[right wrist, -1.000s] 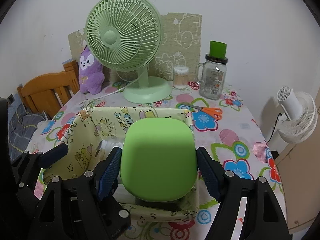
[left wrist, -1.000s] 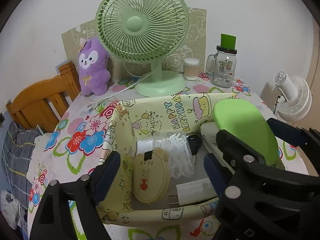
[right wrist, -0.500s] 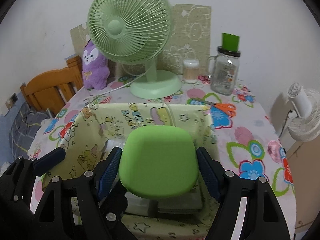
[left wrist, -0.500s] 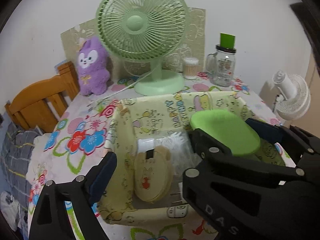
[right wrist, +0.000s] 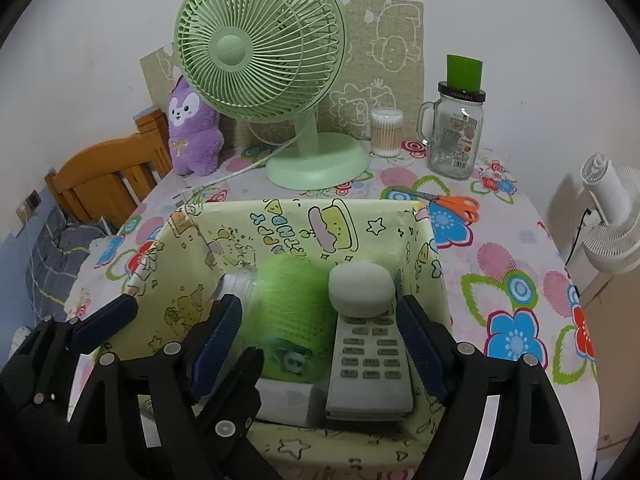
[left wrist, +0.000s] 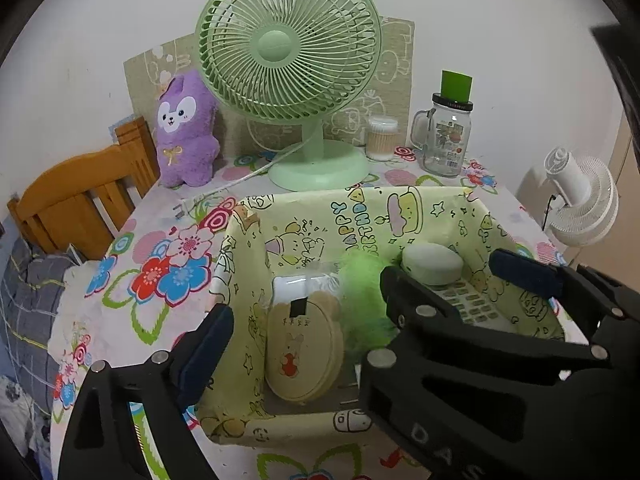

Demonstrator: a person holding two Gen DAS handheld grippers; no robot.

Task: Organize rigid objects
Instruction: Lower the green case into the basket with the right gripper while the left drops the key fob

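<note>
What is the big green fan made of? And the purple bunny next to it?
The green fan looks like smooth, matte plastic: thin moulded grille ribs, slight sheen on the base. The purple bunny looks like soft plush fabric: fuzzy edges, no shine.

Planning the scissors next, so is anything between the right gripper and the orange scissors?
Only the fabric bin's far wall: the right gripper hovers over the bin, the orange scissors lie on the tablecloth just beyond it.

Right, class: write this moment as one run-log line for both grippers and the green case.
left gripper: open, empty | right gripper: jaws just opening | green case: blurred, released between them, in basket beside remote
</note>
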